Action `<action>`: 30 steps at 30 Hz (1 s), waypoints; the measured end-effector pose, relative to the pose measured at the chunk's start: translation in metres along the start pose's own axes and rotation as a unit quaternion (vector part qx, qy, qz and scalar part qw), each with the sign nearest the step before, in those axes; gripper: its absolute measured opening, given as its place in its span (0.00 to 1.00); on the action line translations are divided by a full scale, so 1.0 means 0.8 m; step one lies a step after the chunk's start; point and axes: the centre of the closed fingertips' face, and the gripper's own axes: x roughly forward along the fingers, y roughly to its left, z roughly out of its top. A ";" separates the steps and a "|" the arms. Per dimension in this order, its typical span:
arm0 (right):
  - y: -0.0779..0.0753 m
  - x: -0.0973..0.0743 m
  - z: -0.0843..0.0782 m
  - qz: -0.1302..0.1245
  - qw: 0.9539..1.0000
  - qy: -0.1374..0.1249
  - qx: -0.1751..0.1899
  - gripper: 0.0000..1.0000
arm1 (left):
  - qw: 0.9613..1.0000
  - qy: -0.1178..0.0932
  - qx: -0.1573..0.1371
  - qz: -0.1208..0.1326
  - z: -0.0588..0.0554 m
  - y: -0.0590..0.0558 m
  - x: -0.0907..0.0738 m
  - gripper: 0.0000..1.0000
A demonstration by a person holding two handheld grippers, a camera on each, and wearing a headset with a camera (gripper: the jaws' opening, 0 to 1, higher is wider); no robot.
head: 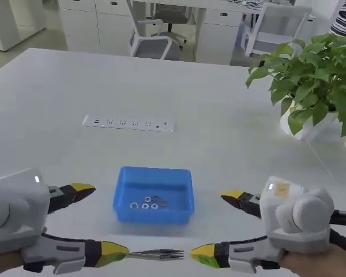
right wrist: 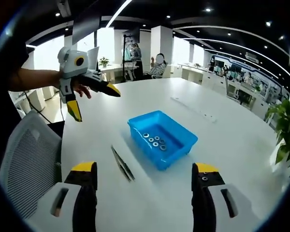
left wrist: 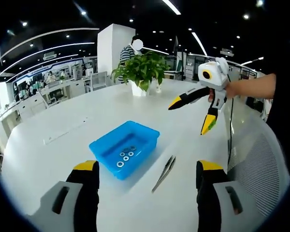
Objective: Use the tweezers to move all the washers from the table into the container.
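Observation:
A blue container (head: 154, 214) sits on the white table in front of me, with several metal washers (head: 149, 203) lying in it. The tweezers (head: 158, 253) lie flat on the table just nearer than the container, between the two lower jaws. My left gripper (head: 111, 219) is open and empty, to the left of the container. My right gripper (head: 206, 225) is open and empty on the right. In the left gripper view, the container (left wrist: 144, 155), washers (left wrist: 125, 153) and tweezers (left wrist: 163, 174) lie ahead. In the right gripper view, the tweezers (right wrist: 122, 164) lie left of the container (right wrist: 179, 155).
A white power strip (head: 128, 123) lies farther back on the table. A potted green plant (head: 314, 75) stands at the right edge. Office chairs (head: 153, 34) stand beyond the table's far side. A grey mesh chair (right wrist: 24, 164) is close behind the near edge.

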 end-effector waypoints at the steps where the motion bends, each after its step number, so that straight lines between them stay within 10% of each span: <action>1: 0.001 -0.002 -0.001 0.001 1.000 0.001 -0.003 0.82 | 1.000 0.000 -0.001 -0.001 -0.001 -0.002 0.000 0.89; 30: 0.004 -0.014 -0.008 -0.023 1.000 -0.004 0.009 1.00 | 1.000 0.017 0.012 -0.002 -0.002 -0.006 0.000 0.99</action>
